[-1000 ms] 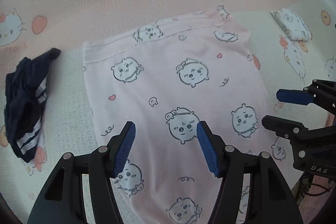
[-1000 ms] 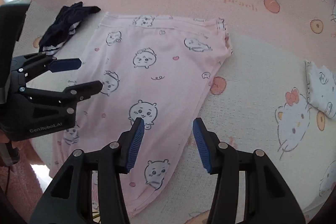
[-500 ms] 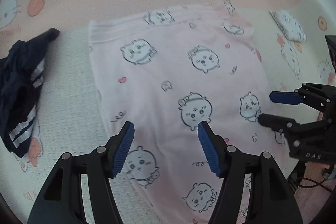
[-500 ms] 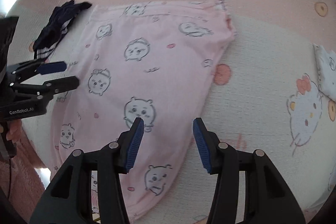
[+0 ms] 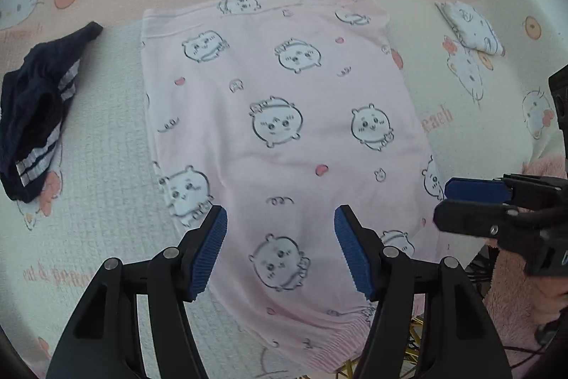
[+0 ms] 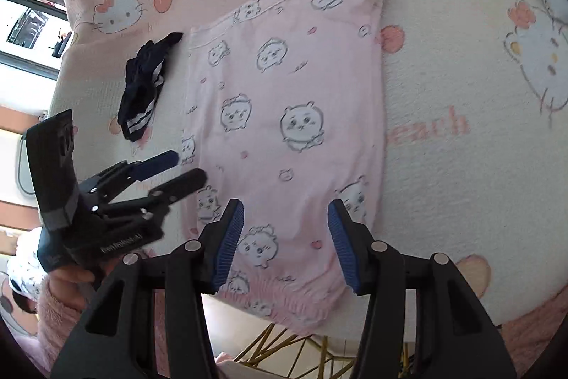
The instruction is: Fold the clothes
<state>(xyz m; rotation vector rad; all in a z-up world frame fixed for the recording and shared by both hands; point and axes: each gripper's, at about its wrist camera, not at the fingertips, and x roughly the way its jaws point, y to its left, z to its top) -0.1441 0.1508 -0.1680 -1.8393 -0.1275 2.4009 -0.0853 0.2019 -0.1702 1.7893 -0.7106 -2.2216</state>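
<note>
Left wrist view: pink garment (image 5: 284,130) is lying flat for folding — left tongs (image 5: 280,229) and right tongs (image 6: 285,222) are hovering open, gripping nothing, above its near hem.

Black grippers (image 5: 280,226), blue ribbed pads (image 5: 207,254)

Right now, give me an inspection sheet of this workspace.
Surface: bed cover with cartoon cat print, pink band at the far side.
Job's things: pink printed garment spread flat, its near hem hanging over the edge.
Clutter: dark navy striped garment crumpled beside it; small folded white printed cloth on the other side.
Grippers: left hand-held gripper open, empty, above the pink garment; right hand-held gripper open, empty.
Cables: dark cable near the bed's edge.
Surroundings: window; gold frame below.
</note>
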